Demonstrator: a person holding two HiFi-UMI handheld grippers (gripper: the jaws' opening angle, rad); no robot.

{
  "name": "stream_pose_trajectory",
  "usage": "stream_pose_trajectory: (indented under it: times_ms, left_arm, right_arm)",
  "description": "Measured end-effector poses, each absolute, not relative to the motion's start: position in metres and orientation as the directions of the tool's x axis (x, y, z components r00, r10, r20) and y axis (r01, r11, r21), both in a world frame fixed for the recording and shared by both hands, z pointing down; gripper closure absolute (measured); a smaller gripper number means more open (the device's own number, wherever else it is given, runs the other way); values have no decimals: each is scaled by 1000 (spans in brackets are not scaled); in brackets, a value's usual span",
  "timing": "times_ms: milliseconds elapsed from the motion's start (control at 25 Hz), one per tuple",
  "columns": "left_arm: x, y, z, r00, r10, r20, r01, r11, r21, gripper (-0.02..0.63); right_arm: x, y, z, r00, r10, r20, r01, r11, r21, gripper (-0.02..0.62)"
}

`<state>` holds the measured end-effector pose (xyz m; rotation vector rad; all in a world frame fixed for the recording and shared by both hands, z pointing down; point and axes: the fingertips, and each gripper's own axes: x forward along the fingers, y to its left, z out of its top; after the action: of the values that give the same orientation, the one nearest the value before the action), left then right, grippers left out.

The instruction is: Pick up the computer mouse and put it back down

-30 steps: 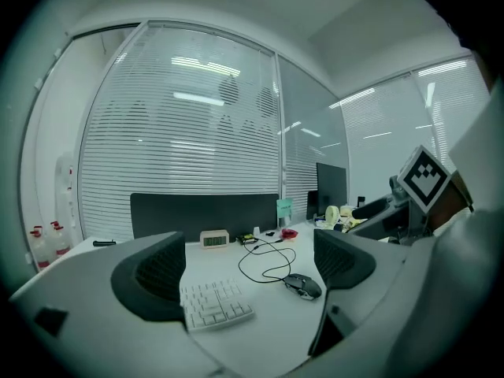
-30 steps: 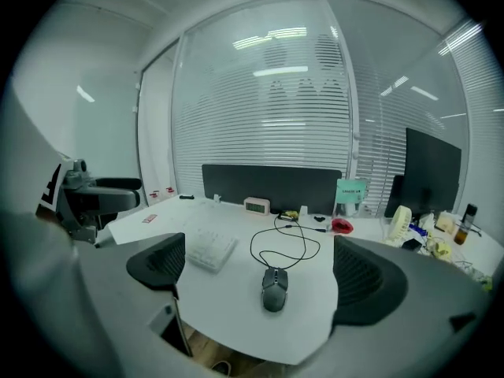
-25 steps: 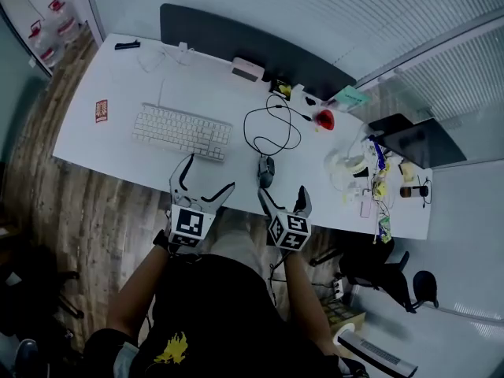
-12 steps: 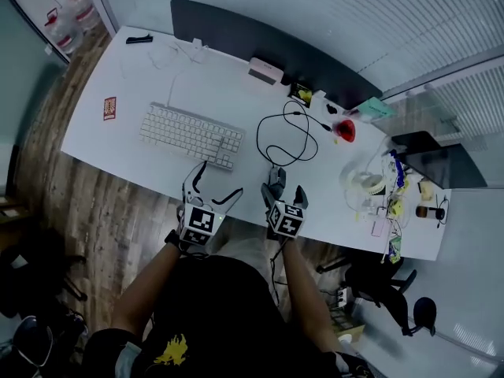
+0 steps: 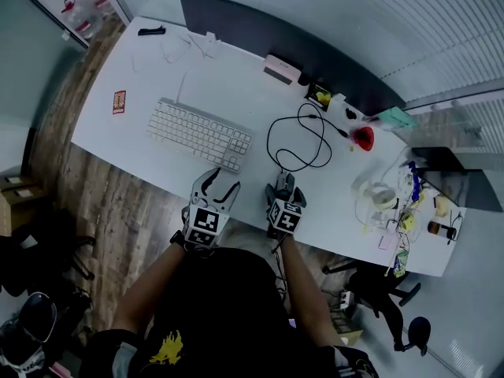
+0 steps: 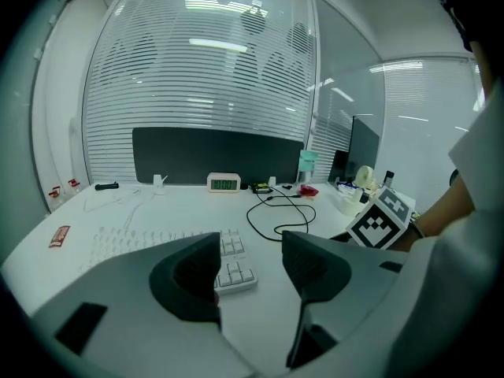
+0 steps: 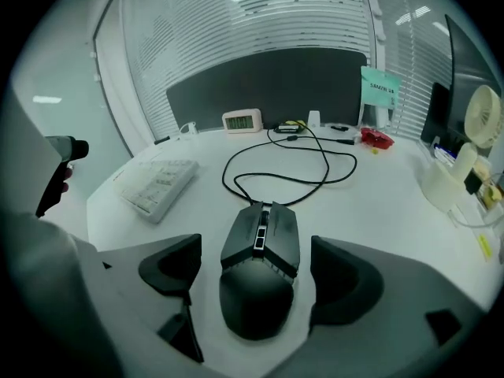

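The right gripper (image 5: 284, 189) is closing its fairly wide jaws around the black computer mouse (image 7: 260, 266), with a pad on each side and a gap showing at both. The mouse lies flat by the near edge of the white desk (image 5: 236, 93), right of the keyboard (image 5: 201, 132). The left gripper (image 6: 252, 266), half-wide, is closing on nothing, just near of the keyboard's right end.

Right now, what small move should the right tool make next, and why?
Probably finish closing on the mouse. The right tool straddles it with a gap showing on either side, and its jaws are closing. Nothing is gripped yet, so lifting now would likely leave the mouse on the desk.
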<state>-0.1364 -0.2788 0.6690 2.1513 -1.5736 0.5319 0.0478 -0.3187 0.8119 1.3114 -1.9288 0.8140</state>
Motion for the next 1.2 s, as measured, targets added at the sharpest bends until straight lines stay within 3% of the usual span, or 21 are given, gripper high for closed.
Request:
stream_pose_trajectory:
  times_ms: [160, 240, 640, 800, 1200]
  left_arm:
    - [-133, -280, 667, 264, -790, 553, -962, -255, 94, 447]
    - [-133, -282, 666, 257, -800, 542, -965, -244, 98, 585]
    - [-138, -266, 638, 272, -817, 509, -962, -245, 121, 592]
    - [-142, -258, 613, 302, -829, 470, -953, -254, 165, 592]
    - [-152, -263, 534, 332, -892, 307, -941, -334, 49, 592]
  right_arm:
    - [56, -313, 817, -251, -539, 804, -950, 294, -100, 217]
    - [59, -312, 819, -232, -555, 799, -953, 295, -72, 279]
    - [73, -290, 762, -215, -659, 720, -971, 223, -86, 288]
    - [72, -288, 715, -217, -731, 647, -974, 204, -96, 288]
    - [57, -301, 577, -250, -876, 412, -968, 243, -69, 288]
